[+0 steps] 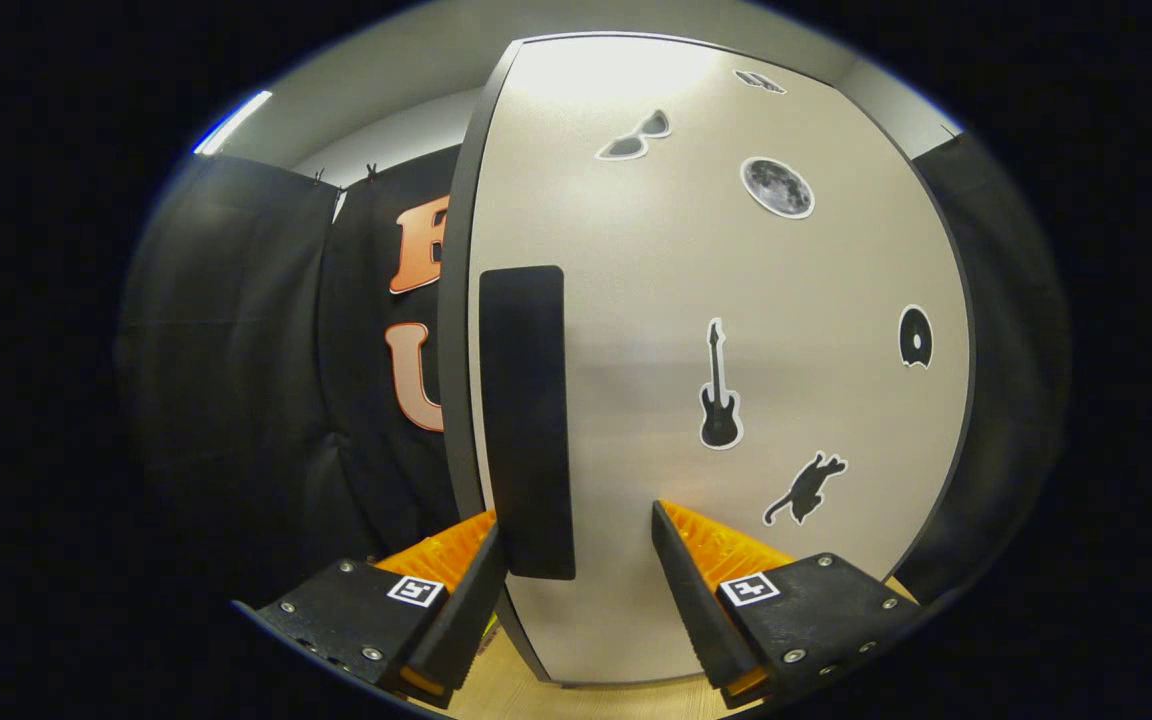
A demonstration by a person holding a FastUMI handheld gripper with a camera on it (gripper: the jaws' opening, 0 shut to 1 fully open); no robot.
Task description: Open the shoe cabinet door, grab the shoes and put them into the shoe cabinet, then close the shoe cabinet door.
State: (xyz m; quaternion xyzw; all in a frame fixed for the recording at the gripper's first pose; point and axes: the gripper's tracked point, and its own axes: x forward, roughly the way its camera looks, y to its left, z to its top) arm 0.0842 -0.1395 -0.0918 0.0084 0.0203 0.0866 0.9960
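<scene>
Fingers (pixel 576 575) spread open astride the door handle (pixel 528 420) on the sticker-dotted cabinet door (pixel 736 270).

Recording booth, staged as a home entryway: black cloth wall (pixel 256 330) hangs behind a sticker-decorated shoe cabinet door (pixel 716 300); pale wood floor (pixel 516 690) below.

We see light wood-look floor (pixel 496 690) under the fingers, only a narrow strip of it showing. Shoe cabinet (pixel 696 330) stands directly on it, bottom edge meeting the floor just ahead of the gripper (pixel 576 540). Gripper's fingers are spread, one each side of the cabinet door's dark handle (pixel 528 420), not pressing it. Can't tell what else sits on the floor.
</scene>
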